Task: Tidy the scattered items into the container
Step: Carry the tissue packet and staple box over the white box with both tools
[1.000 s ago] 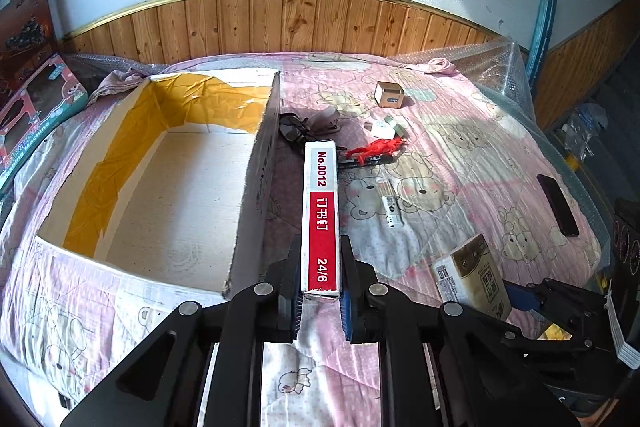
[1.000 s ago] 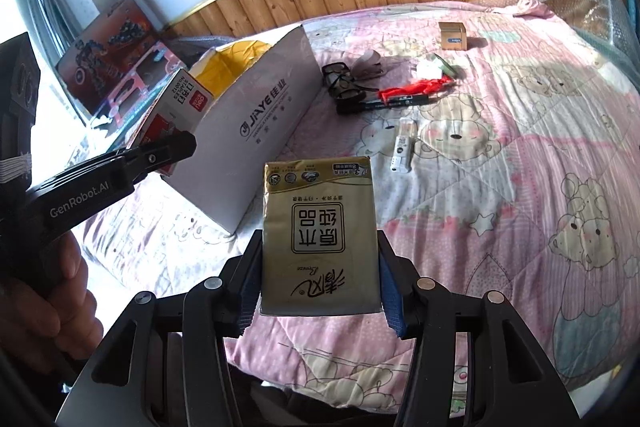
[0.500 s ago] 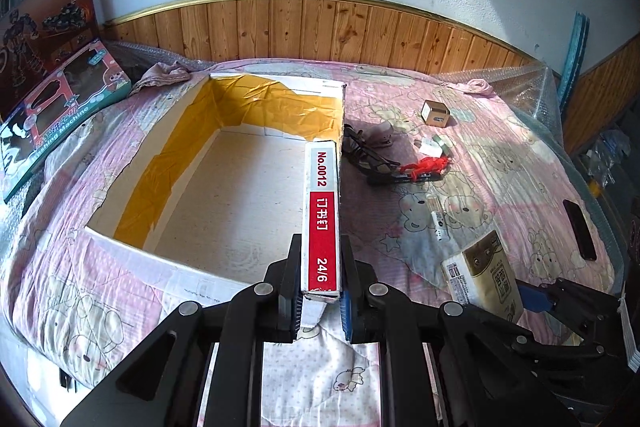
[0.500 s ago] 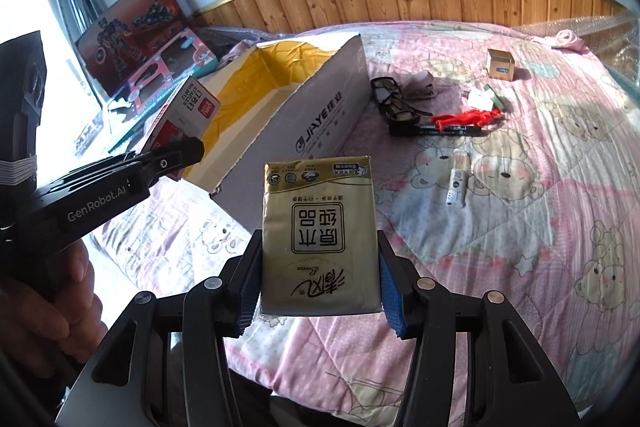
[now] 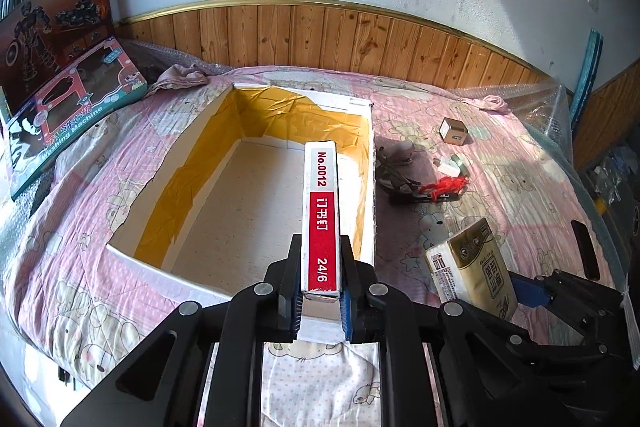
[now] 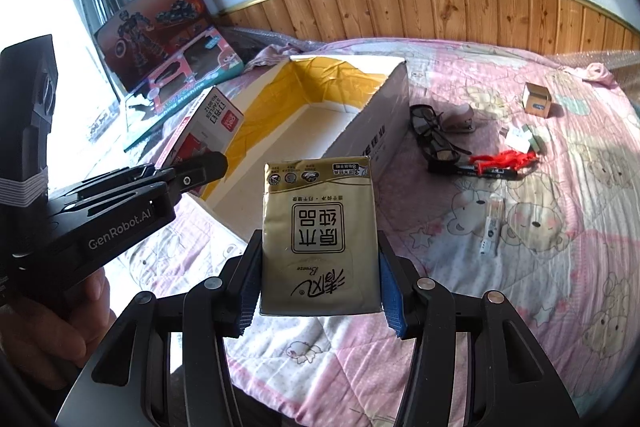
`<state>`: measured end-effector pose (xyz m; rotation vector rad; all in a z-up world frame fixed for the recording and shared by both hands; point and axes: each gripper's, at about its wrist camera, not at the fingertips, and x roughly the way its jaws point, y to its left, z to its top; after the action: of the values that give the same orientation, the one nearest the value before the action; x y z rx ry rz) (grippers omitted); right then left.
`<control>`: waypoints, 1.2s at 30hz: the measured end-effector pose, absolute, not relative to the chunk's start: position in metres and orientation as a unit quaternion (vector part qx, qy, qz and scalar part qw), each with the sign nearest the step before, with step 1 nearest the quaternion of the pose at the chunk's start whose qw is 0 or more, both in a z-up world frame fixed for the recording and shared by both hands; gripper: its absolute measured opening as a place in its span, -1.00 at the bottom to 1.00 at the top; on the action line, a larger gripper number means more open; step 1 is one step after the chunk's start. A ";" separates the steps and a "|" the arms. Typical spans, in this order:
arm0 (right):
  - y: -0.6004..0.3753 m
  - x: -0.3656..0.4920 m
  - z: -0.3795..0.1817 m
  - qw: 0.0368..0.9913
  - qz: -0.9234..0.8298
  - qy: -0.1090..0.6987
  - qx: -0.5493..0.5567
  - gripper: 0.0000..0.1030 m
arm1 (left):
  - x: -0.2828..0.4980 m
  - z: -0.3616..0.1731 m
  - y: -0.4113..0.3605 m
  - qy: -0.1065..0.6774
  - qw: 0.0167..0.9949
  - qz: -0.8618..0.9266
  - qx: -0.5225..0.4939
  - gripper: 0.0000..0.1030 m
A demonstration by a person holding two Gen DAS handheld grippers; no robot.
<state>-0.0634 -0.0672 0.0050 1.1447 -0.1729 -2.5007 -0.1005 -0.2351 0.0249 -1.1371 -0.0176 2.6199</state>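
Observation:
My left gripper is shut on a red and white staples box, held above the near right part of the open cardboard box, whose inner walls are lined with yellow tape. My right gripper is shut on a gold tissue pack, in front of the cardboard box's near corner. The tissue pack also shows at lower right in the left wrist view. The staples box and left gripper appear at left in the right wrist view.
On the pink bedspread right of the box lie black glasses, a red-tasselled pen, a small brown carton, a white tube and a black phone. Toy boxes lean at far left. A hand grips the left tool.
Both grippers have moved left with their loads. The staples box has gone from beside the cardboard box's right wall to over its inside; the tissue pack has come nearer its corner.

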 end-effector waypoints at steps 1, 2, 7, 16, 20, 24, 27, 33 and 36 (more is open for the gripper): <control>-0.070 -0.066 0.007 0.194 -0.890 -0.060 0.407 0.04 | -0.102 0.026 -0.236 -0.007 0.141 0.908 -0.394 -0.70; -0.072 -0.068 0.008 0.197 -0.890 -0.060 0.406 0.04 | -0.104 0.027 -0.238 -0.009 0.139 0.909 -0.394 -0.70; -0.084 -0.080 0.017 0.210 -0.889 -0.051 0.404 0.04 | -0.113 0.030 -0.245 -0.017 0.129 0.911 -0.392 -0.70; -0.106 -0.110 0.029 0.233 -0.882 -0.038 0.409 0.04 | -0.130 0.033 -0.261 -0.044 0.112 0.909 -0.399 -0.70; -0.113 -0.126 0.031 0.239 -0.877 -0.040 0.415 0.04 | -0.140 0.034 -0.270 -0.054 0.104 0.907 -0.404 -0.70; -0.119 -0.142 0.033 0.243 -0.874 -0.045 0.418 0.04 | -0.151 0.039 -0.277 -0.061 0.100 0.907 -0.404 -0.70; -0.122 -0.154 0.034 0.245 -0.872 -0.048 0.422 0.04 | -0.160 0.043 -0.281 -0.062 0.101 0.907 -0.404 -0.70; -0.122 -0.177 0.026 0.244 -0.863 -0.057 0.439 0.04 | -0.184 0.042 -0.279 -0.053 0.108 0.904 -0.411 -0.70; -0.121 -0.188 0.022 0.242 -0.860 -0.058 0.445 0.04 | -0.195 0.038 -0.277 -0.049 0.109 0.900 -0.419 -0.70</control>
<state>-0.1877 -0.1212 0.0220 1.2161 -0.1591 -2.3519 -0.1952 -0.2775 0.0377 -1.2320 -0.1428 2.6459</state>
